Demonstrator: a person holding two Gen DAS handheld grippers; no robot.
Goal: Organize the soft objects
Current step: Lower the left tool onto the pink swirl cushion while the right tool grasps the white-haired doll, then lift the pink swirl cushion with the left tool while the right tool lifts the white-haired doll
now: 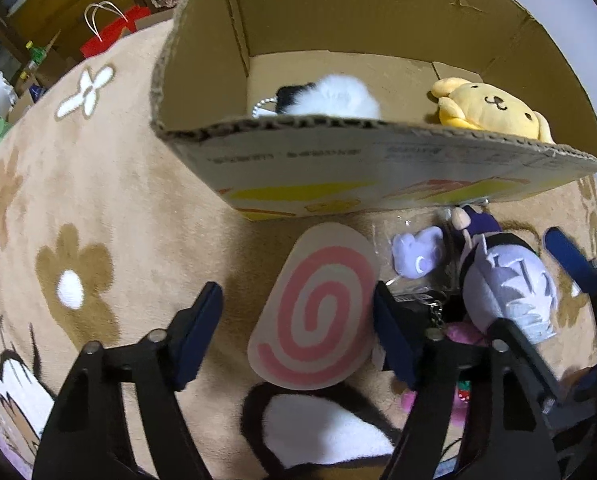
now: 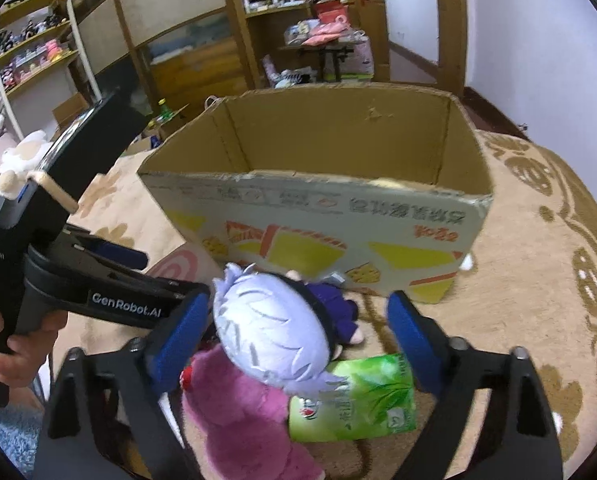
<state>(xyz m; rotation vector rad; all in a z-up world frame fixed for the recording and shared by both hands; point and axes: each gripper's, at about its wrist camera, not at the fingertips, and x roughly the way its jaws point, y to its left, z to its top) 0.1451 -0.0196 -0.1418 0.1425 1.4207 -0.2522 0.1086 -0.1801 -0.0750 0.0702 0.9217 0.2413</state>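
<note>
Silver-haired doll (image 2: pixel 270 328) lies between open right tongs (image 2: pixel 298 336).

Support surface: tan plush carpet with brown-and-white flower pattern (image 1: pixel 98 184).
An open brown cardboard box (image 1: pixel 378 160), pink-spiral white flat cushion (image 1: pixel 318 316) and green printed pouch (image 2: pixel 362 396) are lying on it.

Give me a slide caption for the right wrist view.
Open right gripper straddles a lavender-haired plush doll before the cardboard box.

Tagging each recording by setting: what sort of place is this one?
Most likely a room in a home, with work done on the floor: a flower-patterned beige rug, wooden shelving full of figurines and plush toys, and a cardboard box set on the rug among soft toys.
</note>
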